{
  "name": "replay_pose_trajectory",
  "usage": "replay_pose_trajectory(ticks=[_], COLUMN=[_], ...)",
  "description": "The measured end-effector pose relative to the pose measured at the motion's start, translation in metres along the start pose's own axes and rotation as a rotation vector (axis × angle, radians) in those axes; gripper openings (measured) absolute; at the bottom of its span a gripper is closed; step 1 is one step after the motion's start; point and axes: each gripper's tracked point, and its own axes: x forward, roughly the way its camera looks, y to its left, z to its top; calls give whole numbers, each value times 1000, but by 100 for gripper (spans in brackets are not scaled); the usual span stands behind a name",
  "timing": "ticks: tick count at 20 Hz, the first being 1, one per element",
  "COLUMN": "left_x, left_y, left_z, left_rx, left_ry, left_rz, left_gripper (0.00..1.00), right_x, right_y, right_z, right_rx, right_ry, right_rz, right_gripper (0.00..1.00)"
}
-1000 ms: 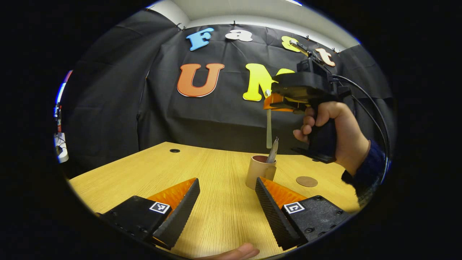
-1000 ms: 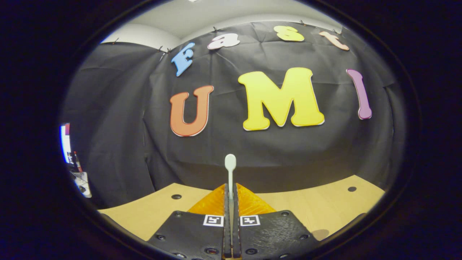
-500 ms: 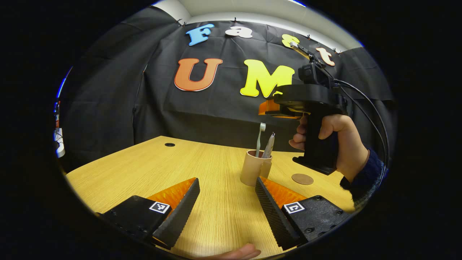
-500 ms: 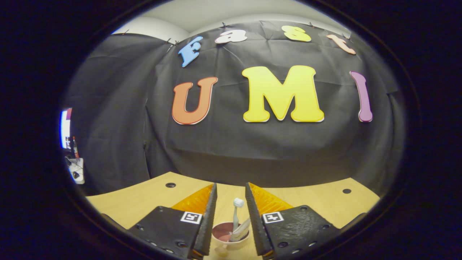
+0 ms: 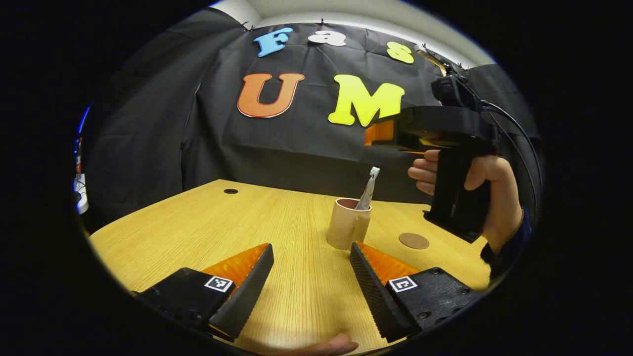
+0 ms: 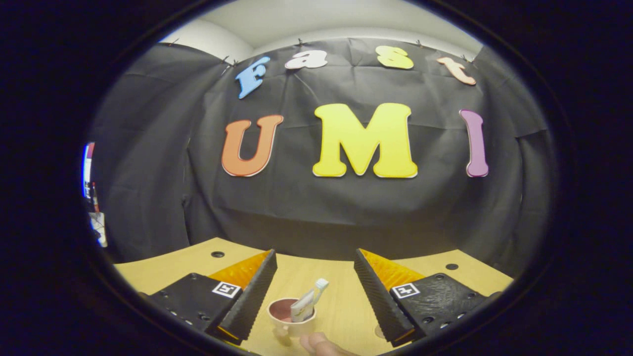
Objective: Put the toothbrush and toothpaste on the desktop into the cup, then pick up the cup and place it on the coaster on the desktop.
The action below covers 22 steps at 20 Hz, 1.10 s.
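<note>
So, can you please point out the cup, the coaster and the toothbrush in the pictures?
cup (image 5: 342, 230): left gripper view, on the outer side wall.
coaster (image 5: 414, 241): left gripper view, on the middle of the flat round disc on the desk.
toothbrush (image 5: 374, 171): left gripper view, on the bristle head above the cup.

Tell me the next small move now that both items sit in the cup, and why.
Probably lower the right gripper toward the cup, aiming to close on it. The toothbrush and toothpaste already stand inside, both grippers are open, and the cup stands on the desktop apart from the coaster, so only the lift onto it seems left.
</note>
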Motion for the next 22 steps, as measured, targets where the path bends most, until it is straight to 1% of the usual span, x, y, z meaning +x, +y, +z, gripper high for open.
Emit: replay_pose_trajectory(ticks=[1, 3, 7, 11, 13, 14, 15, 18, 19, 20, 21, 22], left_x=[-1, -2, 3, 9, 12, 15, 18, 29, 33, 36, 41, 44], left_y=[-1, -2, -12, -25, -37, -44, -47, -49, -48, -52, -57, -58], left_z=[0, 2, 7, 18, 25, 27, 31, 41, 48, 53, 60, 65], left_rx=[4, 14, 37, 72, 90, 92, 98, 86, 65, 50, 54, 72], left_ry=[3, 5, 15, 23, 22, 23, 32, 69, 72, 78, 83, 89], left_rz=[3, 6, 6, -10, -35, -52, -55, -45, -30, -35, -44, -37], left_gripper=[98, 98, 98, 98, 98, 98, 98, 98, 98, 98, 98, 98], right_x=[-5, -17, -47, -82, -97, -105, -112, -133, -138, -143, -147, -152], right_y=[-3, -14, -47, -79, -99, -107, -115, -133, -138, -142, -148, -153], right_z=[2, 4, 13, 18, 17, 16, 14, 5, 1, -3, -5, -7], right_rx=[-1, -13, -36, -23, -45, -67, -88, -134, -137, -137, -128, -111], right_ry=[-1, 3, -35, -48, -54, -58, -62, -67, -62, -56, -51, -47], right_rz=[4, 0, -40, -58, -77, -83, -92, -107, -105, -104, -107, -106], right_gripper=[96, 95, 95, 95, 96, 94, 94, 95, 95, 96, 96, 96])
